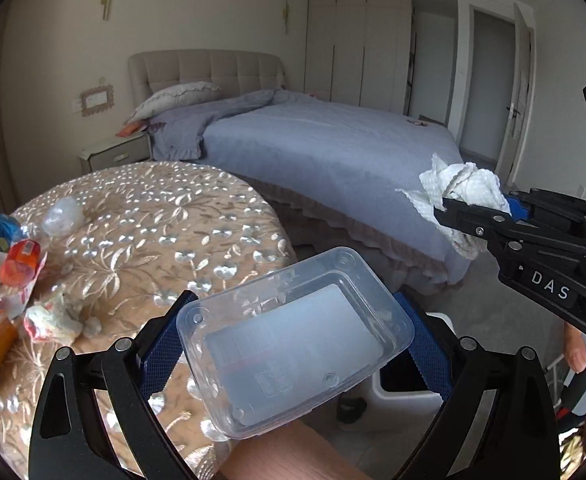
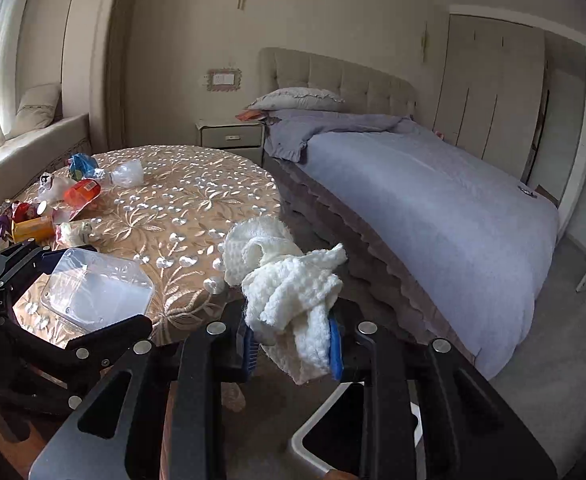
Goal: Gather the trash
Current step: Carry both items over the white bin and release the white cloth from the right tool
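Note:
My left gripper (image 1: 295,304) is shut on a clear plastic container (image 1: 293,344), its blue pads on the two short sides, held over the table's near edge. That container (image 2: 101,292) and the left gripper (image 2: 89,288) also show at the lower left of the right wrist view. My right gripper (image 2: 293,344) is shut on a crumpled white paper towel (image 2: 289,280), which hangs out past the pads. In the left wrist view the right gripper (image 1: 477,208) and its paper towel (image 1: 465,184) are at the right, off the table. Several wrappers and packets (image 2: 81,192) lie on the table's left side.
A round table (image 2: 181,208) with a gold embroidered cloth stands beside a bed (image 2: 433,200) with a lilac cover. A white bin (image 1: 409,396) sits on the floor below the grippers. A nightstand (image 2: 233,136) stands between table and headboard. A hand (image 1: 577,348) holds the right gripper.

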`<state>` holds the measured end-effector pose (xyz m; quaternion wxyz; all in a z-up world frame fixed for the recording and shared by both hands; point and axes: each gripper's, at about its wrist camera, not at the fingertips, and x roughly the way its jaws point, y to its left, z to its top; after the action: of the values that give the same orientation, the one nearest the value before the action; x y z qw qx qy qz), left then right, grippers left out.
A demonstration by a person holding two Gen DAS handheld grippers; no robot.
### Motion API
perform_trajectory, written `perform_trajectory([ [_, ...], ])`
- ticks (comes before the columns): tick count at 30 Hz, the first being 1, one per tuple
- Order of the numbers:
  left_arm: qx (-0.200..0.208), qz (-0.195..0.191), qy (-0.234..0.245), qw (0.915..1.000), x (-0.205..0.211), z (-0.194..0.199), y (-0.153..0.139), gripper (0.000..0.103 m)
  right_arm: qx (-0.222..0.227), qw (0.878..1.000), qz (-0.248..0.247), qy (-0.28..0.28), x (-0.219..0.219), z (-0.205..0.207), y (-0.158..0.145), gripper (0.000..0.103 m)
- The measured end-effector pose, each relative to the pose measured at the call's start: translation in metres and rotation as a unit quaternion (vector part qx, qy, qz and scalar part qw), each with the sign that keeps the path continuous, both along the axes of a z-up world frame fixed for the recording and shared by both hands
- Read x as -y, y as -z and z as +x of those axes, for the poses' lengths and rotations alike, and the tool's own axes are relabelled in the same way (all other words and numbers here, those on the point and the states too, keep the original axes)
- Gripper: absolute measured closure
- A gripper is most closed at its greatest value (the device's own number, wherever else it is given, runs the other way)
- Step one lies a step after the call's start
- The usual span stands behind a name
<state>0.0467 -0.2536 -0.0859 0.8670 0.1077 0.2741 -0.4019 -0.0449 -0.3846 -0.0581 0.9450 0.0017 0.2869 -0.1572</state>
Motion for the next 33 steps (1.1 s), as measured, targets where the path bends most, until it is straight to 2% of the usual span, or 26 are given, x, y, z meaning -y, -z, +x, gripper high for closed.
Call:
perform_trajectory([
  [3,-0.028,0.022,0.060,0.9975,0.044,-0.012,0.028,0.009,-0.031,0.999,0.026,0.037,0.033,-0.014,0.029,0.074],
  [5,-0.049,0.042,0.096,0.9933,0.073,-0.020,0.050,0.009,-0.056,0.996,0.036,0.061,0.053,-0.020,0.051,0.074],
  [8,-0.067,0.075,0.138,0.9853,0.114,-0.033,0.085,0.009,-0.093,0.987,0.083,0.098,0.084,-0.024,0.088,0.074],
  [13,-0.093,0.115,0.192,0.9702,0.171,-0.050,0.137,0.009,-0.115,0.976,0.129,0.136,0.121,-0.029,0.137,0.074],
  [17,-0.114,0.126,0.219,0.9608,0.200,-0.047,0.166,0.008,-0.132,0.968,0.155,0.145,0.143,-0.027,0.167,0.072],
  [18,-0.119,0.125,0.223,0.9593,0.206,-0.045,0.171,0.008,-0.137,0.967,0.159,0.146,0.146,-0.025,0.174,0.069],
  [19,-0.128,0.127,0.226,0.9574,0.209,-0.043,0.176,0.007,-0.143,0.965,0.165,0.143,0.152,-0.027,0.180,0.041],
  [20,-0.140,0.134,0.229,0.9538,0.213,-0.038,0.181,0.005,-0.150,0.964,0.170,0.142,0.156,-0.026,0.187,0.019],
  [21,-0.147,0.144,0.227,0.9518,0.215,-0.036,0.187,0.005,-0.145,0.963,0.174,0.144,0.160,-0.027,0.190,0.006],
  [26,-0.147,0.166,0.222,0.9494,0.218,-0.033,0.201,0.005,-0.145,0.960,0.185,0.155,0.174,-0.030,0.202,0.005],
  [33,-0.144,0.154,0.216,0.9532,0.217,-0.030,0.193,0.005,-0.130,0.960,0.184,0.163,0.177,-0.032,0.189,0.005],
])
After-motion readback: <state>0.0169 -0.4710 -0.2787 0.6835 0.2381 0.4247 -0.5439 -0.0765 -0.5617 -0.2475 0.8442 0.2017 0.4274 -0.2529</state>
